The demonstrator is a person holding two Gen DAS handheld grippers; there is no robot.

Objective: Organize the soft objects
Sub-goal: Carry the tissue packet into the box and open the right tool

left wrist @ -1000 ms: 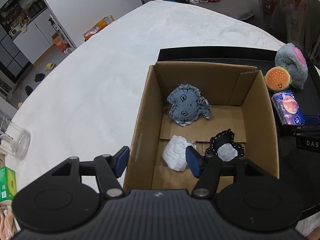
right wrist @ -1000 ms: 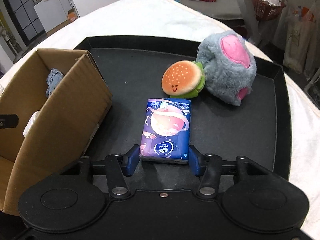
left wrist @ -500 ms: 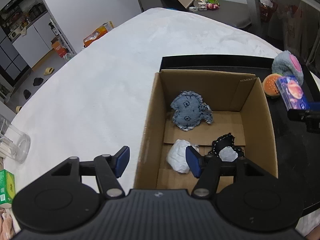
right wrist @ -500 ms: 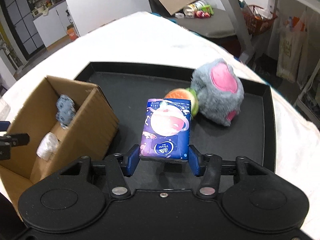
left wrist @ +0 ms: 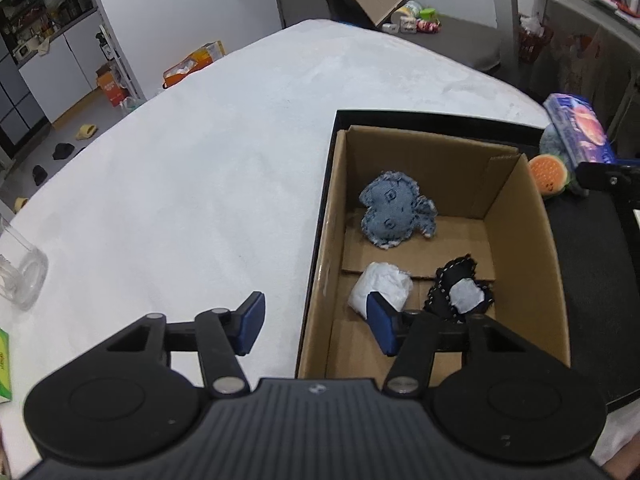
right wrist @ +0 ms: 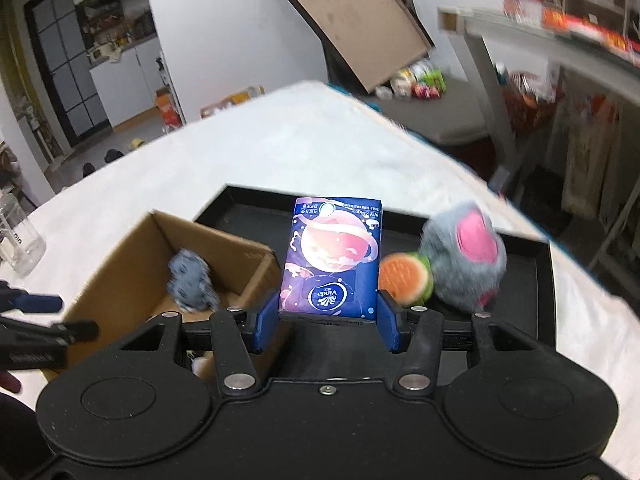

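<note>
My right gripper [right wrist: 327, 328] is shut on a blue tissue pack [right wrist: 332, 260] and holds it in the air above the black tray [right wrist: 536, 280]; the pack also shows in the left wrist view [left wrist: 580, 132]. A cardboard box [left wrist: 520, 216] stands open on the tray and holds a denim plush [left wrist: 390, 212], a white wad [left wrist: 380, 294] and a black pouch [left wrist: 460, 292]. My left gripper [left wrist: 316, 324] is open and empty, straddling the box's near left wall. A burger plush [right wrist: 404, 276] and a grey-pink plush [right wrist: 464, 256] lie on the tray.
A white cloth covers the table [left wrist: 180, 180]. A clear glass [left wrist: 20, 280] and a green carton [left wrist: 4, 364] sit at the table's left edge. Shelves and a chair stand beyond the far side.
My right gripper has lifted the tissue pack off the tray and raised it well above it. The left gripper has risen a little and stays open.
</note>
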